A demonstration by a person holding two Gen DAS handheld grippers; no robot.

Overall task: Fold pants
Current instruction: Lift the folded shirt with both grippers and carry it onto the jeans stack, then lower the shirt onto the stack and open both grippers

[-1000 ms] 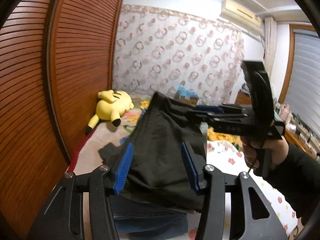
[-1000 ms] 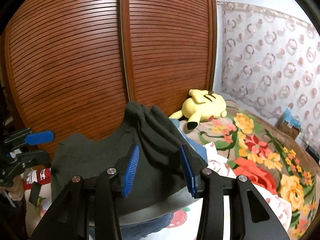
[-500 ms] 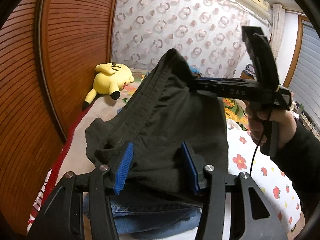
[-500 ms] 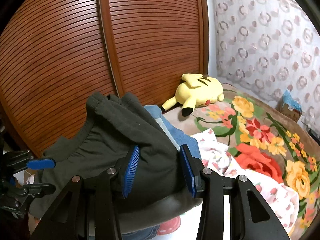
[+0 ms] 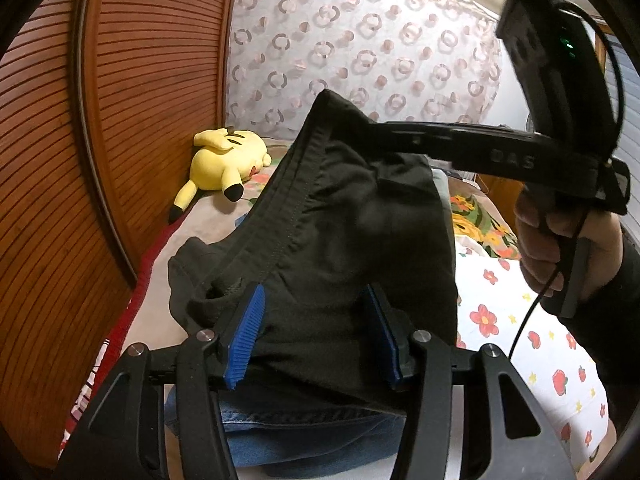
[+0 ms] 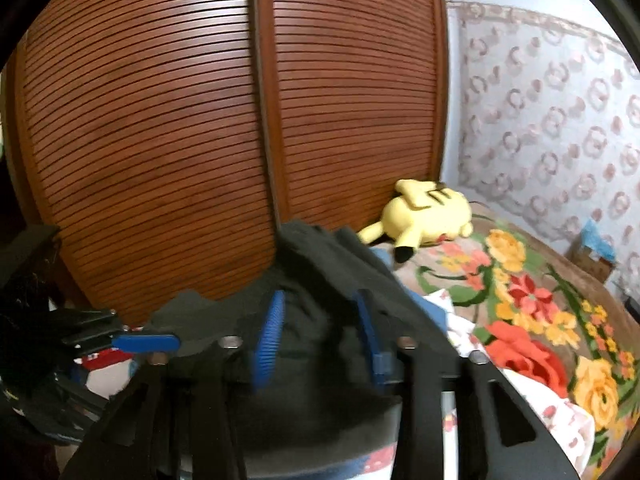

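1. Centrally, the dark pants (image 5: pixel 344 240) hang bunched above the bed (image 5: pixel 520 344), with one end lifted toward the patterned curtain (image 5: pixel 360 48) and the lower folds draped over a blue denim garment (image 5: pixel 304 432) at the bed's near edge.
2. The left gripper (image 5: pixel 316 328) has the dark cloth filling the gap between its blue pads (image 5: pixel 245 336), which press on the fabric from both sides, so it is pinching the pants.
3. The right gripper (image 6: pixel 320 328) has the same fabric between its fingers; its jaws are closing, and in its own blurred view the cloth fills the space between the blue pads (image 6: pixel 269 332), so it is pinching the pants too.
4. Seen from the left wrist, the right gripper (image 5: pixel 384 136) reaches in from the right and holds the raised peak of the pants, carried by a hand (image 5: pixel 560 248) in a dark sleeve.
5. A yellow plush toy (image 5: pixel 228 156) lies near the bed's far edge, against the slatted wooden wardrobe doors (image 6: pixel 240 120).
6. A floral blanket (image 6: pixel 540 320) covers the far right part of the bed, and a white sheet with red flowers (image 5: pixel 552 360) covers the near right part.
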